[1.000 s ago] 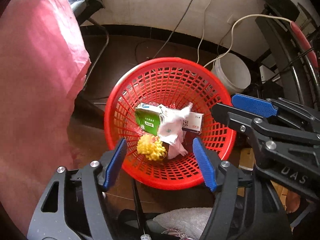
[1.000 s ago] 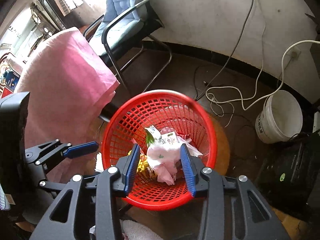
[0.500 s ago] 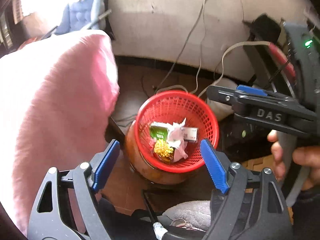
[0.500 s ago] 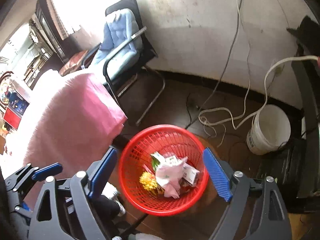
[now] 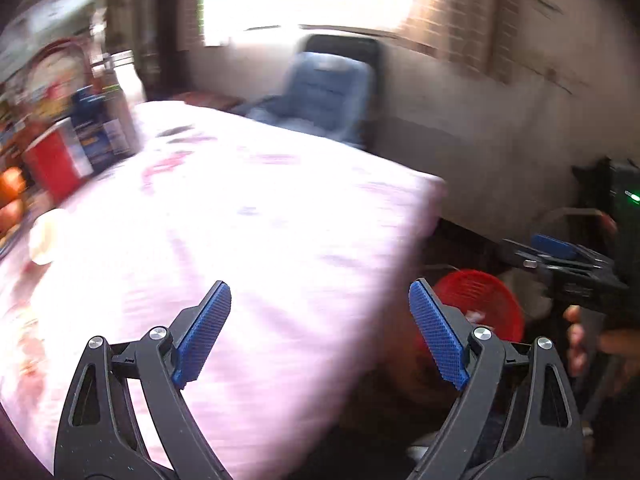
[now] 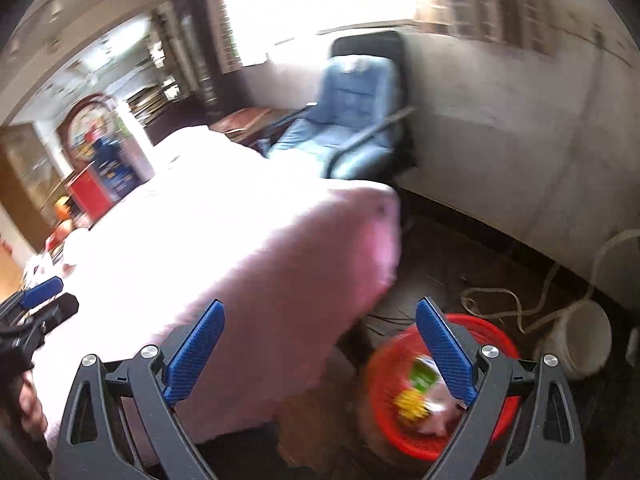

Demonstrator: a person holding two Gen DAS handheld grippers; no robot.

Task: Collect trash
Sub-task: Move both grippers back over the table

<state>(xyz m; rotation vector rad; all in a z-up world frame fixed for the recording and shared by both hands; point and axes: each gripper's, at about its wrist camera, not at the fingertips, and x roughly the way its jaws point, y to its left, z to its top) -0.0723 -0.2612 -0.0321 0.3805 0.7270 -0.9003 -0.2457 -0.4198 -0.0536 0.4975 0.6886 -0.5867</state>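
Rubbish already dropped in the red basket (image 6: 440, 384) on the floor, just beside the pink-covered table (image 5: 248, 240). More possibly left on that table; too blurred to tell. Left gripper (image 5: 320, 332) and right gripper (image 6: 320, 348) both spread wide, empty, jaws just opened further. Earlier hovering right over the basket; now raised, swung toward the table.

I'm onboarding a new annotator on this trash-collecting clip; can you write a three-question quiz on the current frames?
1. True or false: the left gripper holds a piece of trash.
2. Where does the red basket stand? A) on the pink tablecloth B) on the floor beside the table C) on the blue chair
3. Fill in: the right gripper is ____.

Key: 1 false, its jaws are empty; 2 B; 3 open.
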